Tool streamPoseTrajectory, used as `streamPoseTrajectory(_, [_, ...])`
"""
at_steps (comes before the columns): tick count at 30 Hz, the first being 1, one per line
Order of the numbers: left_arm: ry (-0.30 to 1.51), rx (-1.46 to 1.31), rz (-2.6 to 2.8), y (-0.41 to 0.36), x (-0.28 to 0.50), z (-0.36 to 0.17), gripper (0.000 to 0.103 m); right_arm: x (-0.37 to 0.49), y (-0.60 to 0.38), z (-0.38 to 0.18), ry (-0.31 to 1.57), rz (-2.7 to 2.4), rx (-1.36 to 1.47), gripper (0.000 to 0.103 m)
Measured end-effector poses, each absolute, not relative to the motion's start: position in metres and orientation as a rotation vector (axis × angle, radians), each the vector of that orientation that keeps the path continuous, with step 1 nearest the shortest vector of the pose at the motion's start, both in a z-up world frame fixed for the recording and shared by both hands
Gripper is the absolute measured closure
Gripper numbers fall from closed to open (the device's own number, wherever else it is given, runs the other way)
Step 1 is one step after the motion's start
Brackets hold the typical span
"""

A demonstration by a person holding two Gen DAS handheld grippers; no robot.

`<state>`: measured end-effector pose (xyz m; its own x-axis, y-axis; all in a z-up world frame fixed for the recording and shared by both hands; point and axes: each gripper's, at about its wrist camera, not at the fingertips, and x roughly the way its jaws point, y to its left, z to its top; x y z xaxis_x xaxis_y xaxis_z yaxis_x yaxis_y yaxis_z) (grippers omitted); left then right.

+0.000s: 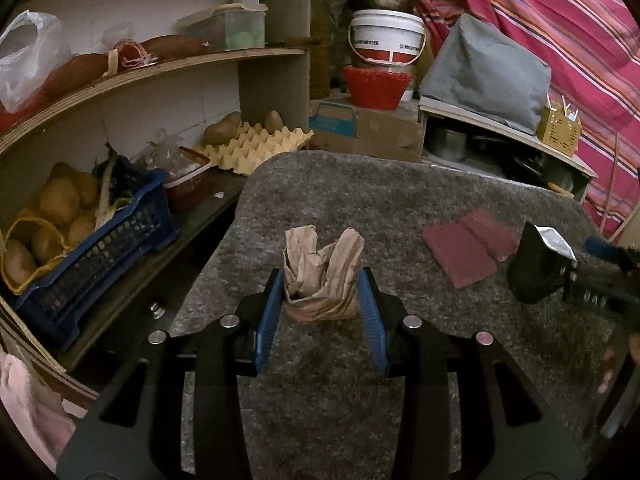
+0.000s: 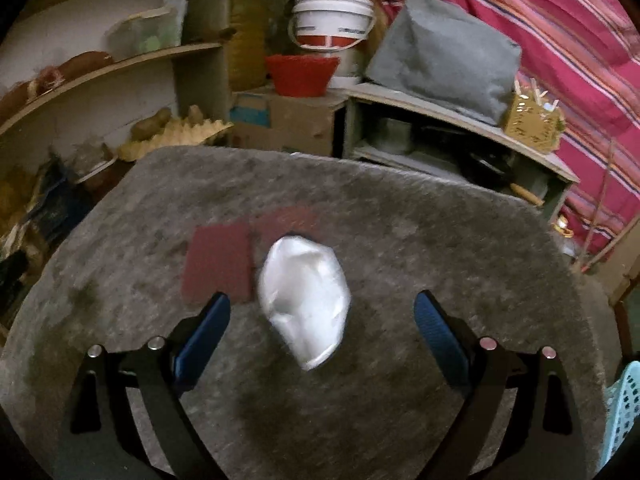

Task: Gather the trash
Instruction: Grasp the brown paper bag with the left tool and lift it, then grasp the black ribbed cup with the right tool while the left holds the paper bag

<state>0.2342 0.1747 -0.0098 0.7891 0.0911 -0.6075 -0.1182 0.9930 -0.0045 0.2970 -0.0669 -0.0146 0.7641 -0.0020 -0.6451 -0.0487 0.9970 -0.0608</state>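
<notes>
Left gripper: clamped on crumpled brown paper, above grey mat.
Right gripper: jaws apart, silver wrapper loose between them.
Technique advised: centred over wrapper, squeezed before lifting; paper kept pinched.

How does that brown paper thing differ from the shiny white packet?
The crumpled brown paper is matte and creased; the silvery packet looks smooth and glossy. The paper is pinched in the left tool; the packet sits between the right tool's wide-apart fingers, with neither touching it. Both are over the grey mat.
</notes>
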Motion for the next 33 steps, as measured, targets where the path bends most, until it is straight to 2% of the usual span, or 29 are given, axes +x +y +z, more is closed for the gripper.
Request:
streamPoseTrajectory(2, [0.653,-0.035,0.112,0.173,0.235,-0.011,0.066,0.302,-0.08,-0.017,0.71,0.007,-0.056,0.011])
streamPoseTrajectory(4, [0.654,-0.029,0.111,0.172,0.236,-0.012,0.065,0.306,-0.098,-0.02,0.715,0.004,0.005,0.005])
streamPoseTrajectory(11, [0.664,-0.029,0.108,0.167,0.243,-0.015,0.065,0.311,-0.132,-0.023,0.709,-0.14,-0.048,0.005])
streamPoseTrajectory(18, [0.666,-0.04,0.105,0.166,0.247,-0.017,0.065,0.311,-0.139,-0.018,0.674,-0.033,0.003,0.005])
streamPoseTrajectory(30, [0.675,-0.015,0.106,0.156,0.251,-0.022,0.065,0.335,-0.116,-0.057,0.787,0.007,-0.035,0.005])
streamPoseTrajectory(32, [0.673,-0.015,0.109,0.157,0.251,-0.022,0.065,0.338,-0.115,-0.061,0.798,0.012,-0.034,0.007])
streamPoseTrajectory(33, [0.672,-0.017,0.11,0.158,0.251,-0.021,0.065,0.339,-0.113,-0.062,0.806,0.028,-0.041,0.018])
